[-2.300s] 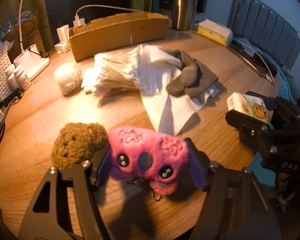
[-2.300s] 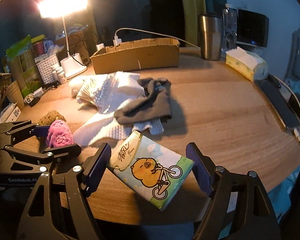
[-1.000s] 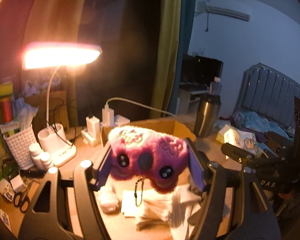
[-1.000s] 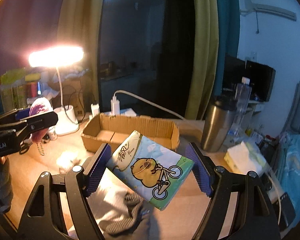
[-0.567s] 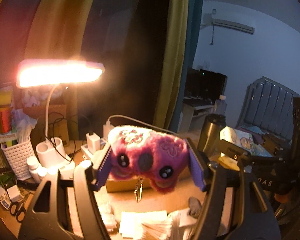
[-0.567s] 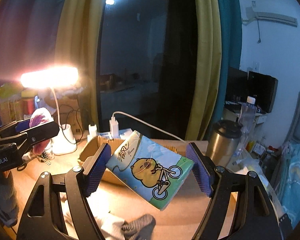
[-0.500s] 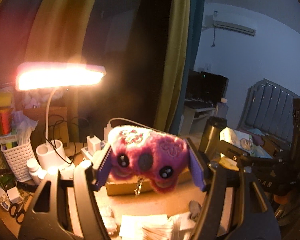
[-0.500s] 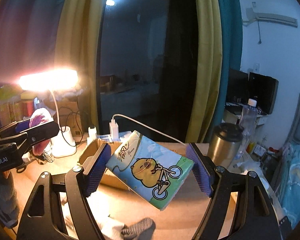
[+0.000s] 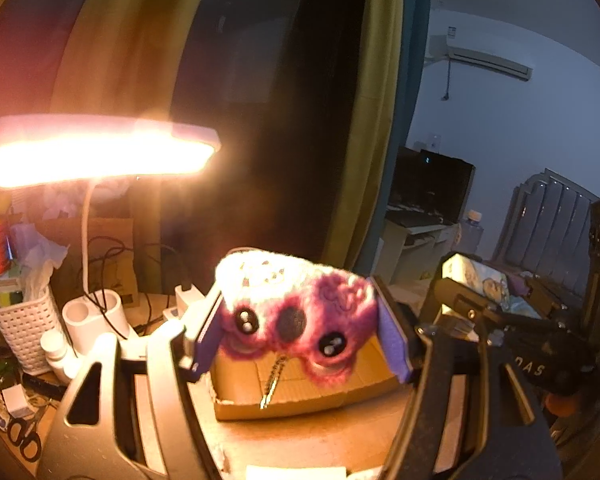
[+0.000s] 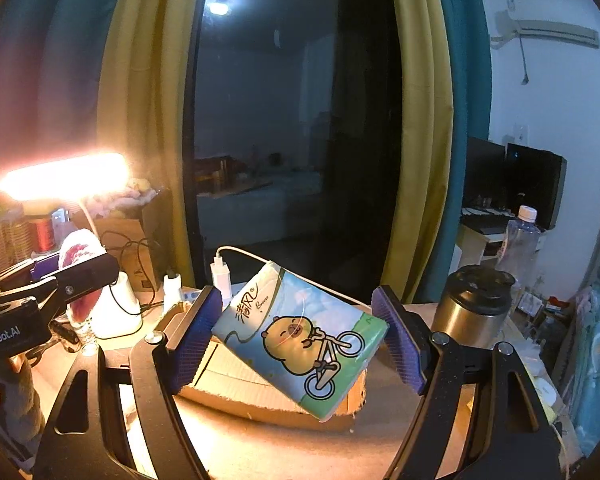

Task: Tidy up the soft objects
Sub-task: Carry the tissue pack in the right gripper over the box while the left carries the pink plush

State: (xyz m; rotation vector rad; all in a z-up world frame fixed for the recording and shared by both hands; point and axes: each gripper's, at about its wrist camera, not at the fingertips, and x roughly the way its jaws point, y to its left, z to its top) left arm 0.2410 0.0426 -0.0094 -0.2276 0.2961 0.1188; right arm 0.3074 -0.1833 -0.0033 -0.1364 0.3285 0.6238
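My left gripper is shut on a pink plush toy with a dangling keychain, held in the air above the near edge of a shallow cardboard box. My right gripper is shut on a soft tissue pack printed with a cartoon animal on a bicycle, held over the same cardboard box. In the right wrist view the left gripper and the plush show at far left. In the left wrist view the right gripper with the pack shows at right.
A lit desk lamp stands at the left with a white basket and small bottles. A steel tumbler and a water bottle stand to the right of the box. Chargers and cables lie behind it.
Both grippers have carried their objects forward and lower toward the cardboard box, which now lies closer under them. The grips have not changed.
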